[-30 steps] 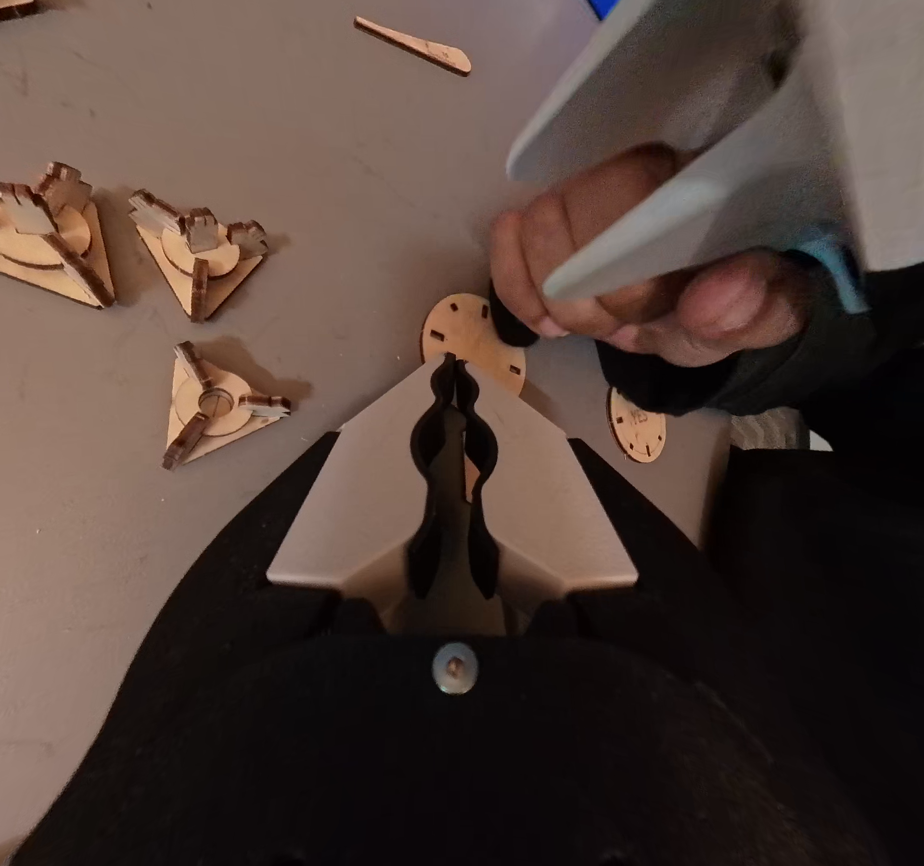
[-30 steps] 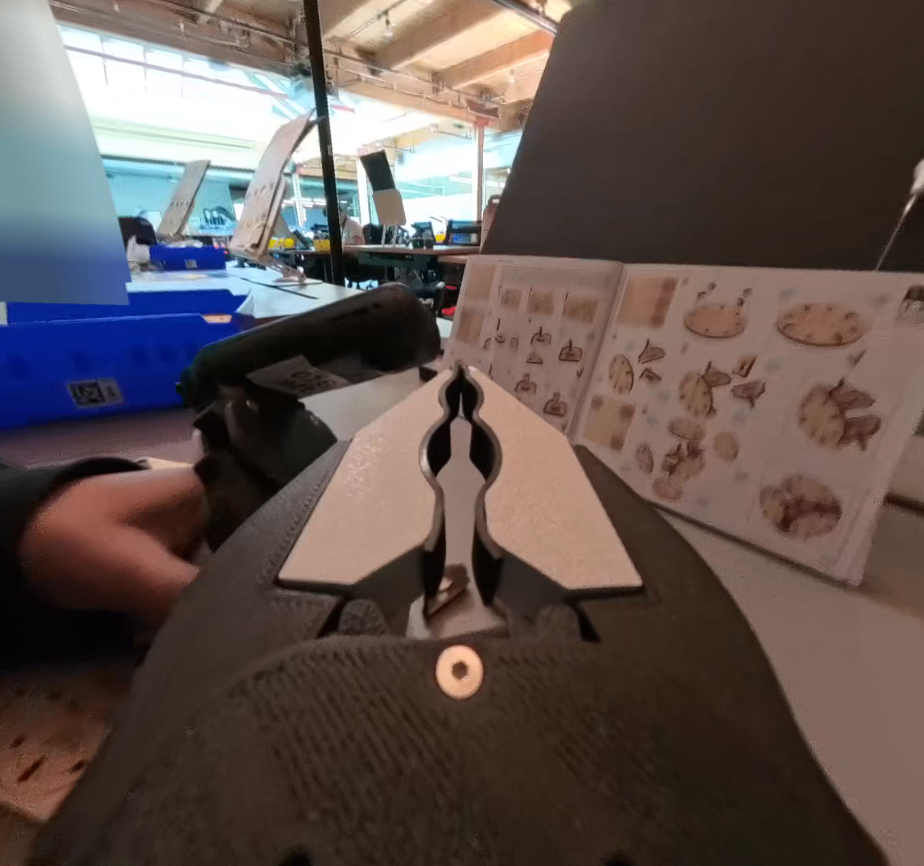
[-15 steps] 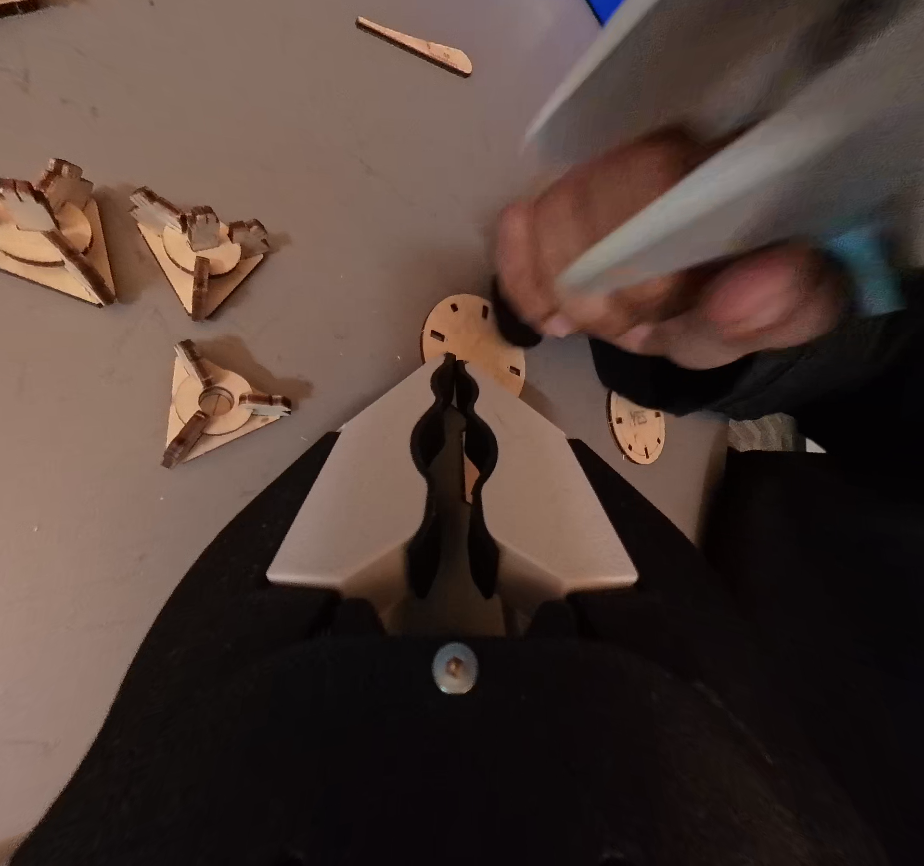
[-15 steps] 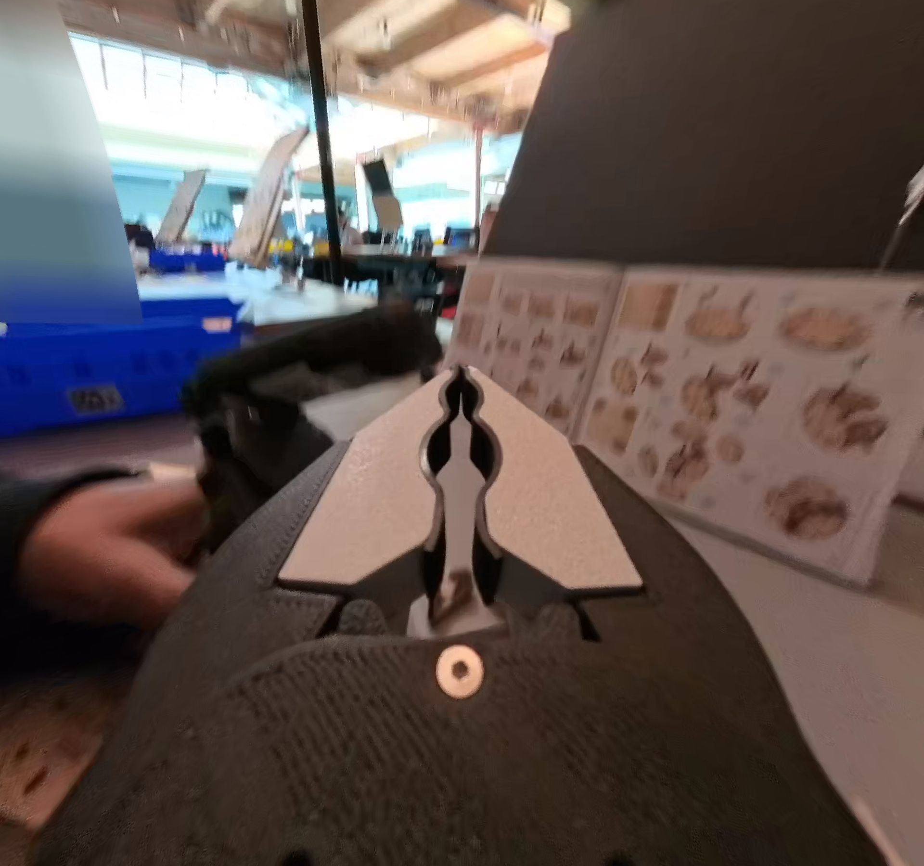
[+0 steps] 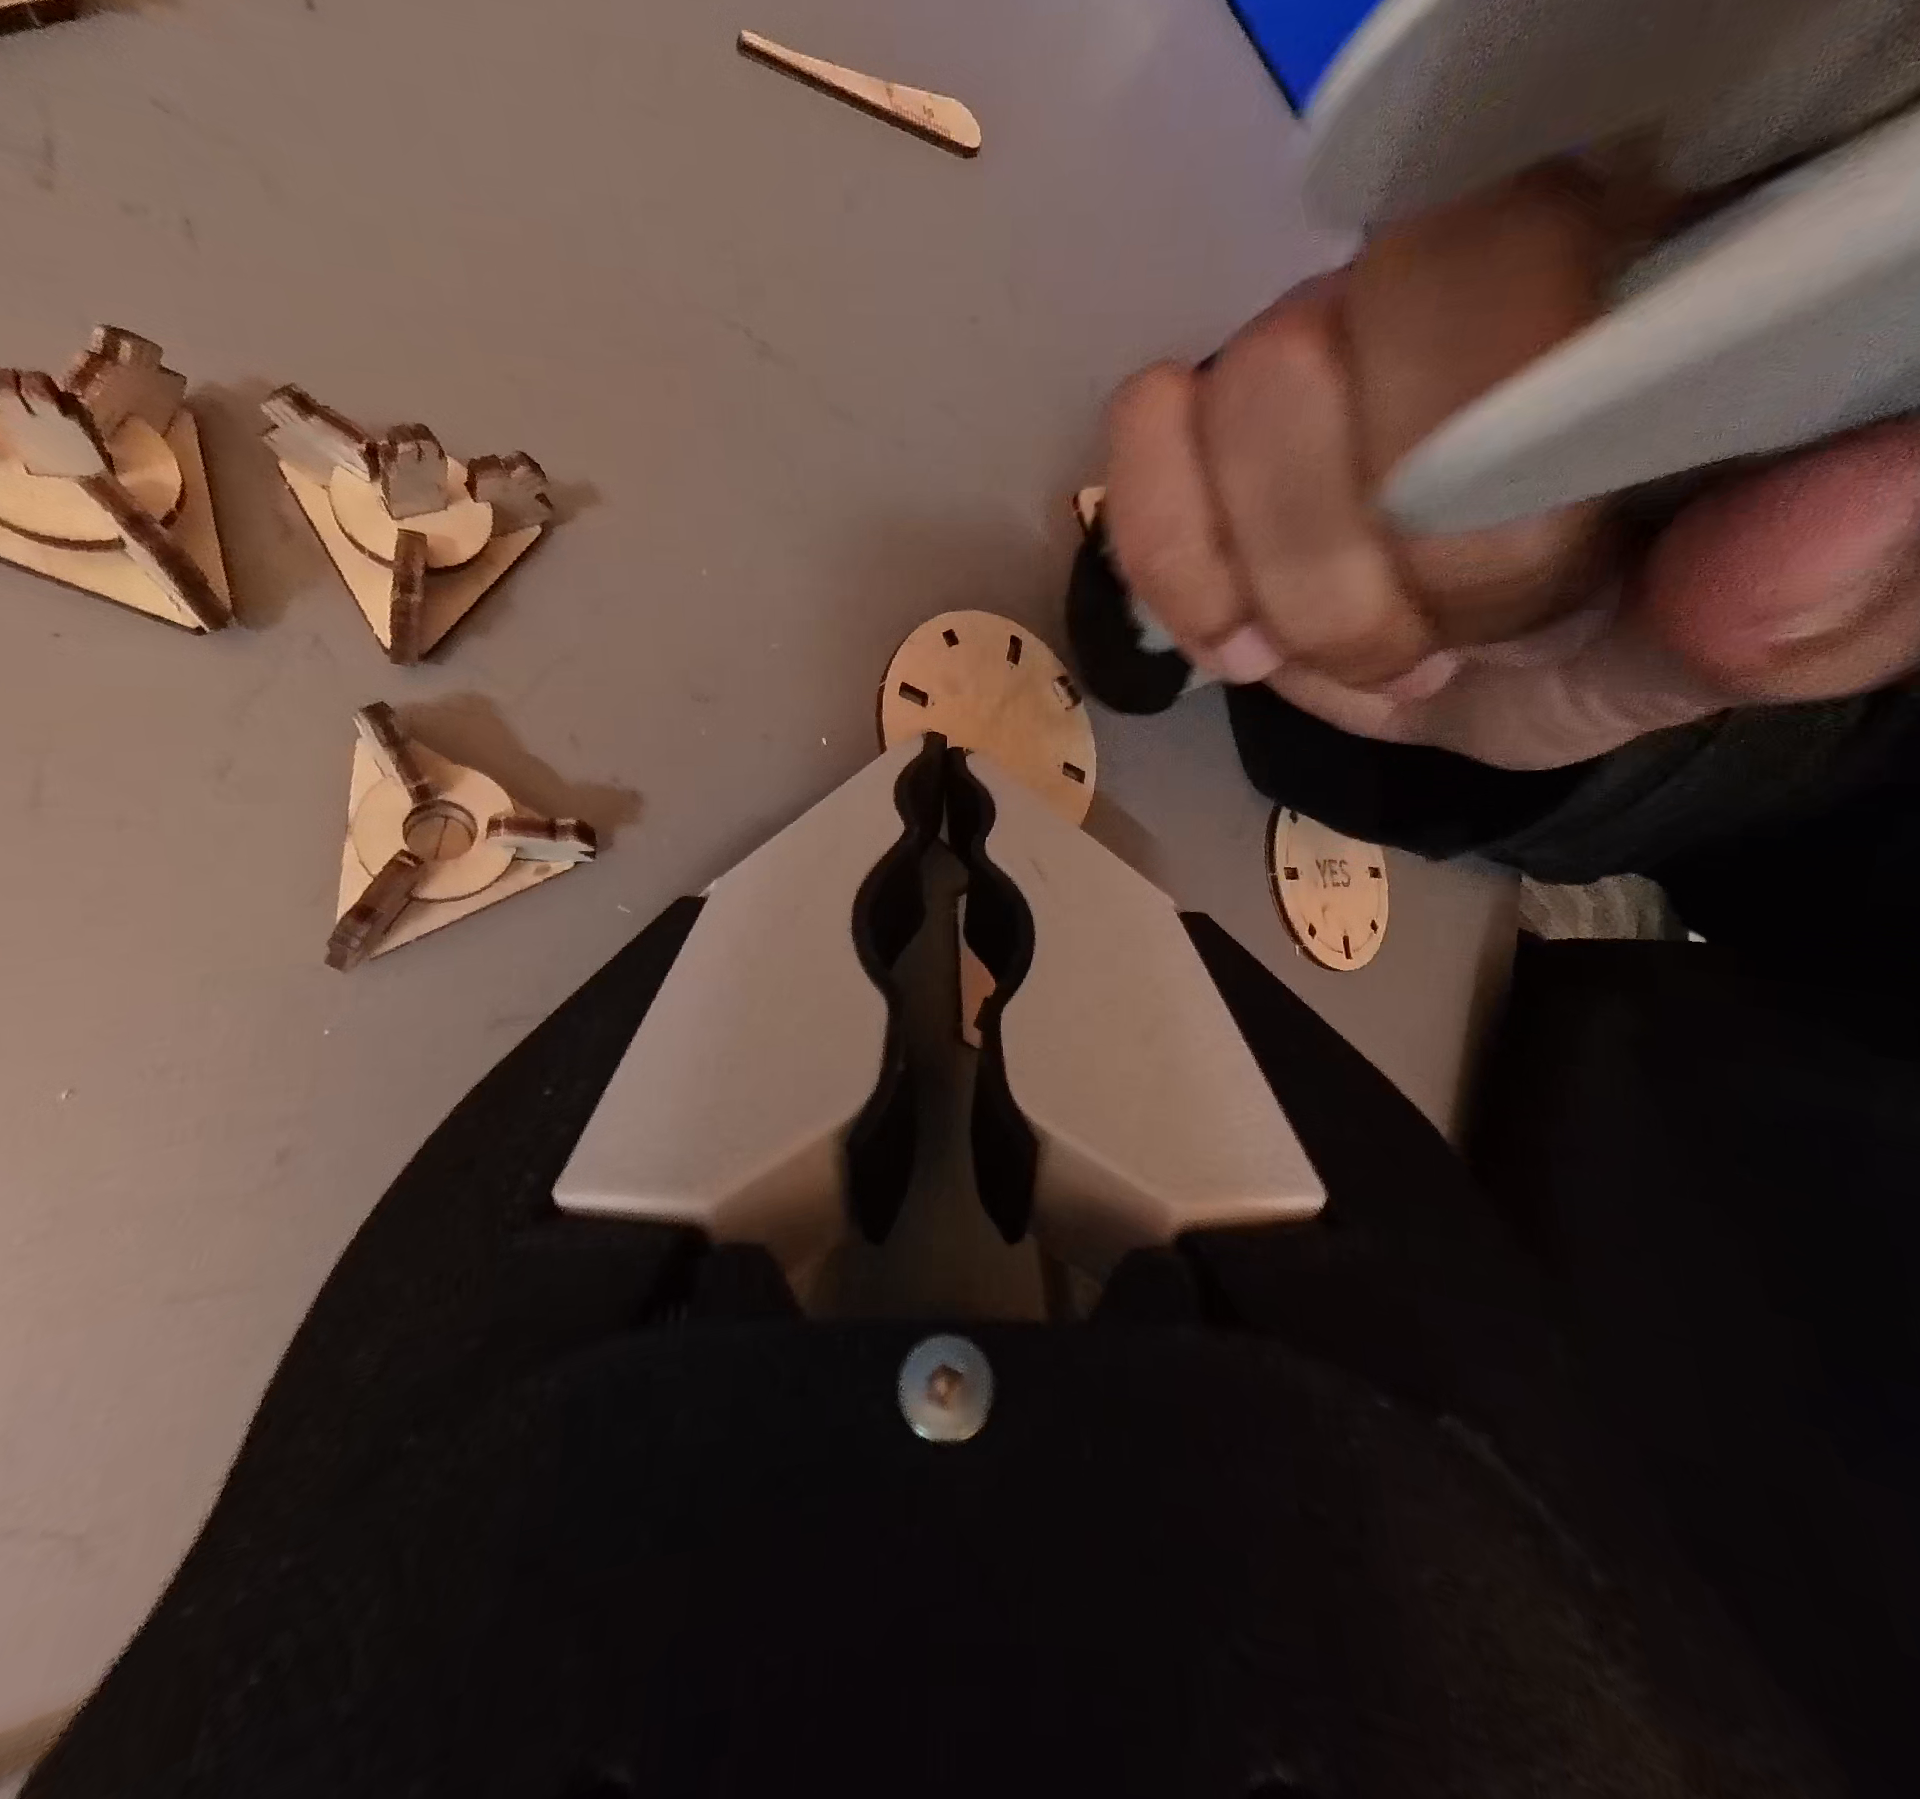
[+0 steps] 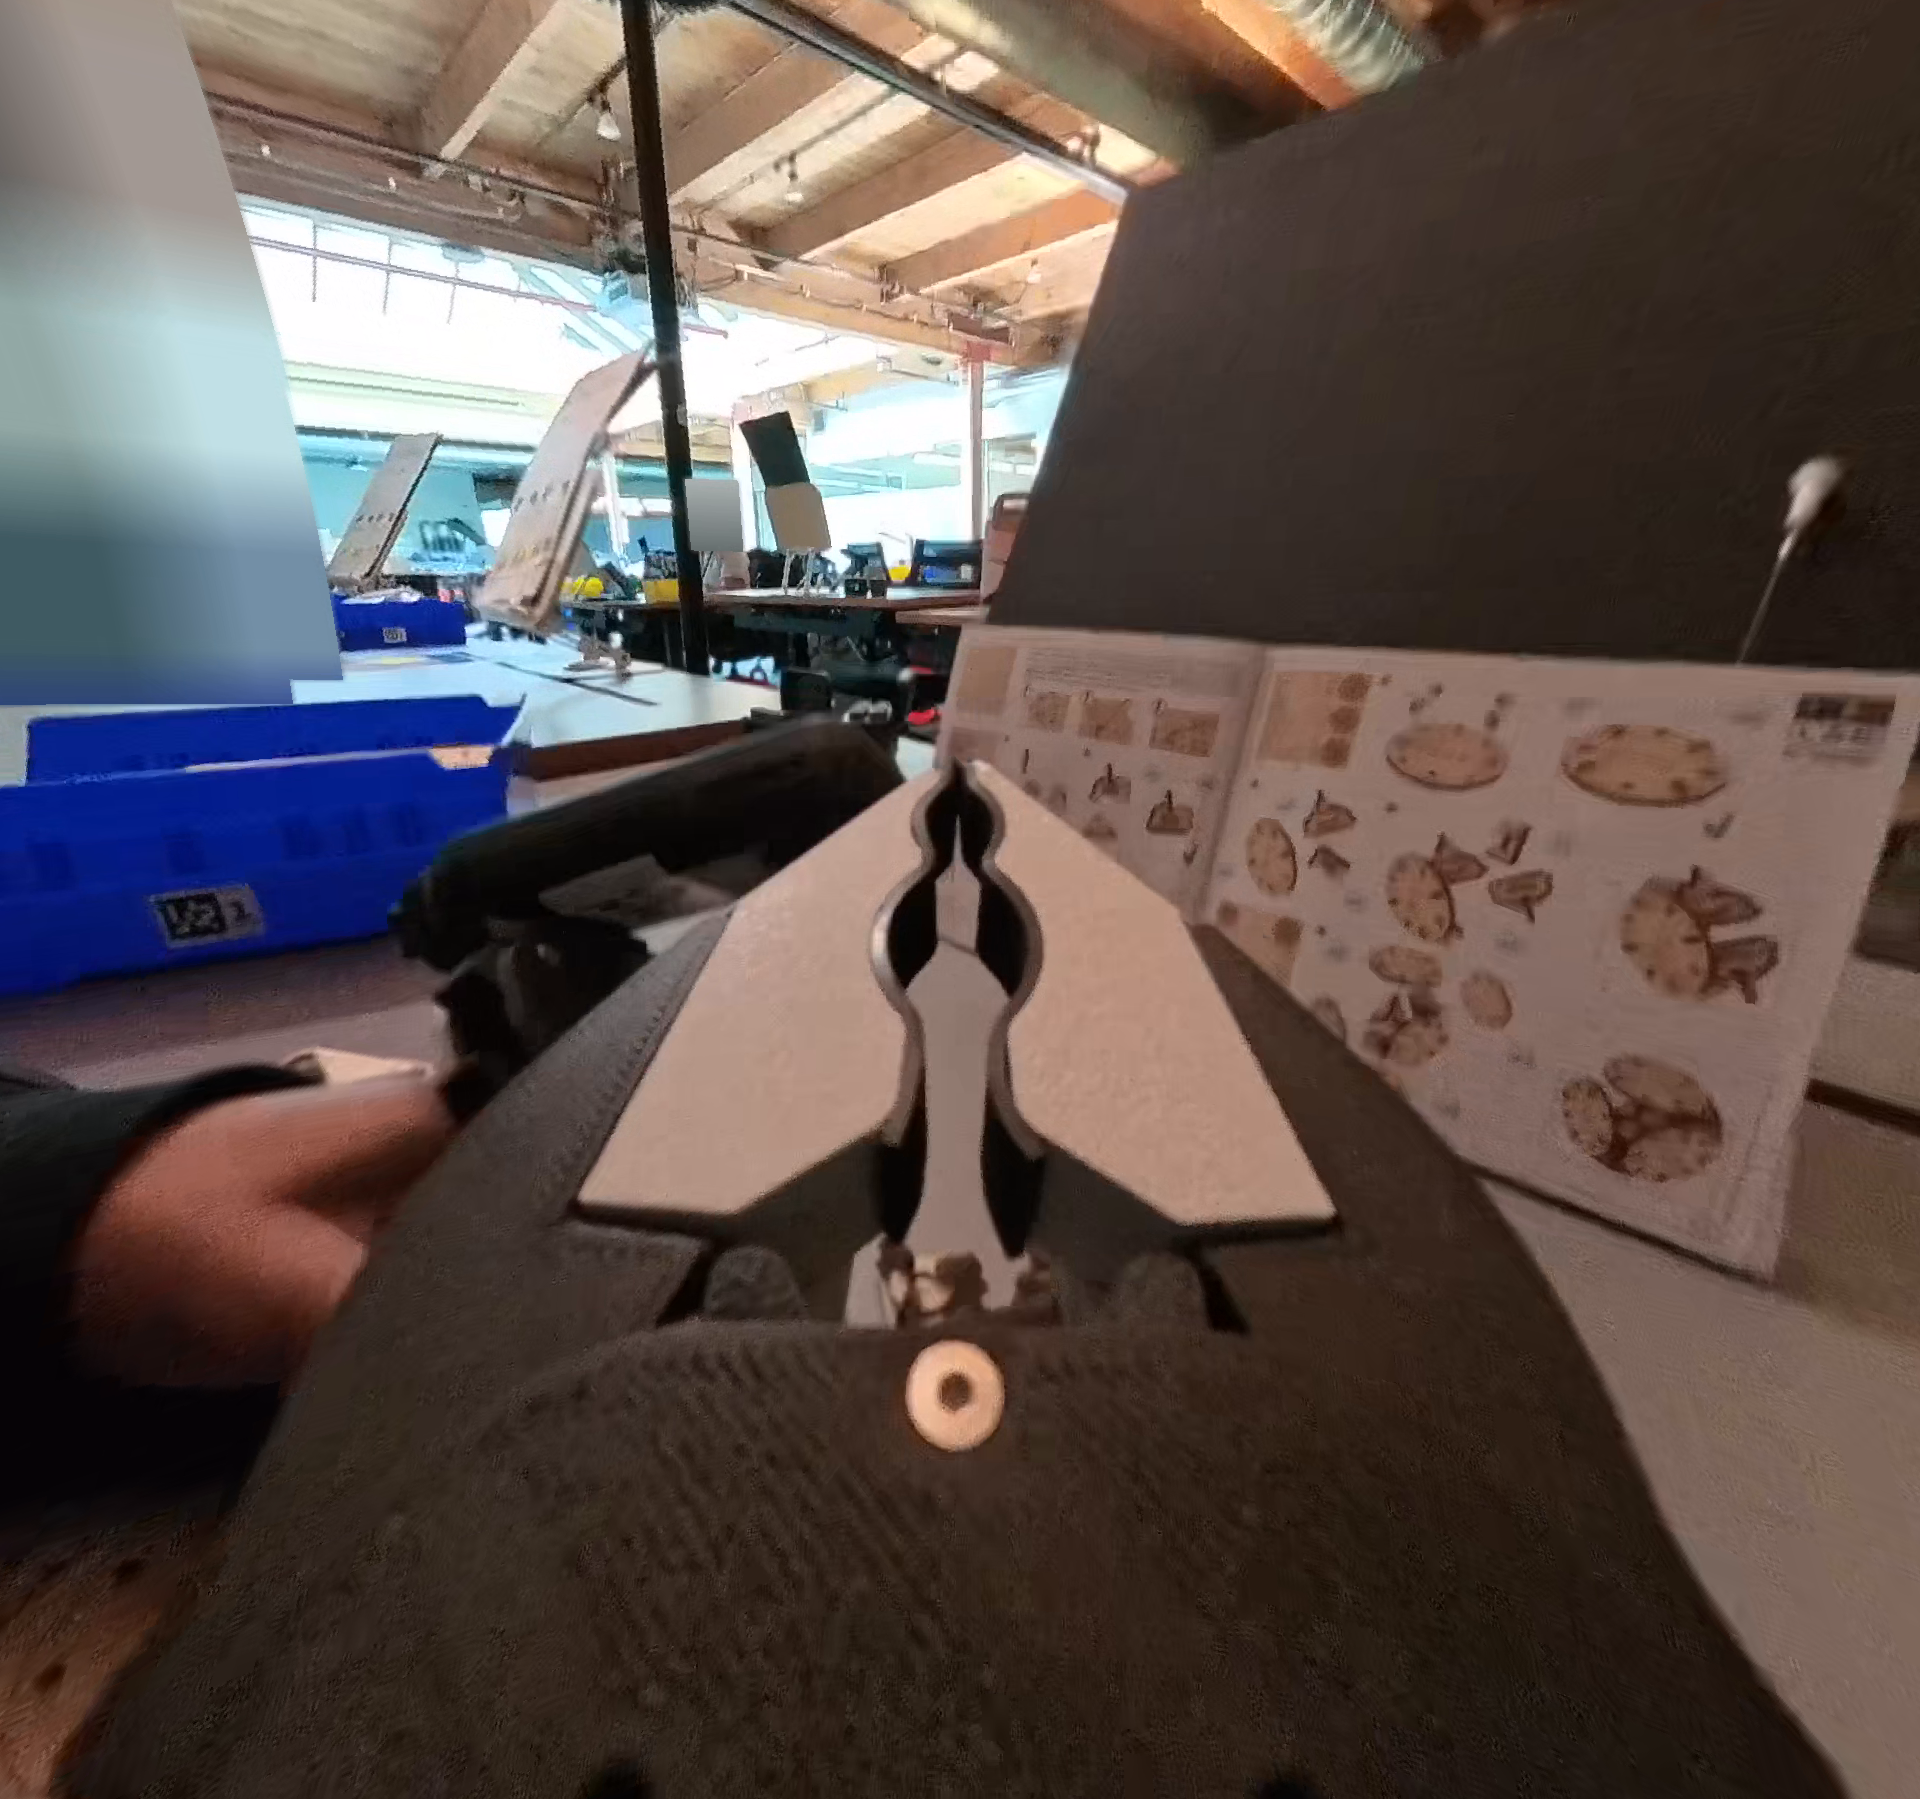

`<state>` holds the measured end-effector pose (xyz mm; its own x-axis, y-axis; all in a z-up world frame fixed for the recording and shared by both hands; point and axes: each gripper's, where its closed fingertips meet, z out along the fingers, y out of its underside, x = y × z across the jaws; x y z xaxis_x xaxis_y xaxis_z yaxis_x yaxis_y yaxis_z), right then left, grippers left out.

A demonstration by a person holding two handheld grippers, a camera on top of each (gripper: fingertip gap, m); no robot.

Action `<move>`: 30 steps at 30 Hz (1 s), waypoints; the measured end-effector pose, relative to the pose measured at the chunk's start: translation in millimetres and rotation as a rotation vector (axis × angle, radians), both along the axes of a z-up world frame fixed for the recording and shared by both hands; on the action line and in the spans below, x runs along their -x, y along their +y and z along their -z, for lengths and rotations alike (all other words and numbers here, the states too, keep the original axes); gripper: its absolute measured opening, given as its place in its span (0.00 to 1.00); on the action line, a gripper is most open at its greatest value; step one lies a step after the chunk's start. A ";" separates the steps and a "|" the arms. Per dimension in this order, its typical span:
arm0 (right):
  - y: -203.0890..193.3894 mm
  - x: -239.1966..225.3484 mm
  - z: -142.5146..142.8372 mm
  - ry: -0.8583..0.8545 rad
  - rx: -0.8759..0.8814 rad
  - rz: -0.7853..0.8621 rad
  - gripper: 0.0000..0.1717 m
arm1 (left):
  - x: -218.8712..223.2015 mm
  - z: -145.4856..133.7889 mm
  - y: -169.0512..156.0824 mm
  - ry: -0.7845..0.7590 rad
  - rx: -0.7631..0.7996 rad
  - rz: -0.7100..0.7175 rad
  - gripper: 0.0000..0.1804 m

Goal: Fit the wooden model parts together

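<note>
Disc [image 5: 987,700] lies flat on the bench under my left tongs [image 5: 940,747], pressed together on nothing; right tongs [image 6: 961,778], pressed together, hover empty.

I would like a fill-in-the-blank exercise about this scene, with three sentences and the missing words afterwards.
1. The left tool has its fingers closed, and its tips are over a round wooden ____ with small slots.
2. Left of that tool stand three small wooden assemblies with bases of ____ shape.
3. In the right wrist view, an open instruction booklet stands against a ____ board.

Missing words: disc; triangular; black
</note>
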<state>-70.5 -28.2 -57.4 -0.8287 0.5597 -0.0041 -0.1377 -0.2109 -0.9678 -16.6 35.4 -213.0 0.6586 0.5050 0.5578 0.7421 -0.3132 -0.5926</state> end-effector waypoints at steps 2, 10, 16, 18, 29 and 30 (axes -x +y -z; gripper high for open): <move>-3.4 -0.3 22.6 -0.024 -0.050 -0.018 0.00 | -0.3 0.1 0.1 0.005 0.005 0.002 0.00; 2.3 6.7 19.8 -0.070 -0.021 -0.011 0.00 | -0.3 0.1 0.2 0.011 0.010 0.000 0.00; 8.7 -2.3 2.7 -0.041 -0.043 -0.031 0.00 | -0.4 0.1 0.3 0.000 0.001 -0.001 0.00; 3.4 -9.3 23.0 -0.071 -0.196 -0.117 0.00 | -0.4 0.1 0.4 0.000 0.001 -0.001 0.00; 80.6 -43.4 124.7 -0.293 -0.976 -0.369 0.07 | -0.5 0.1 0.7 -0.003 -0.003 0.000 0.00; 86.6 -47.1 129.4 -0.273 -1.035 -0.382 0.08 | -0.5 0.1 0.7 -0.003 -0.003 0.000 0.00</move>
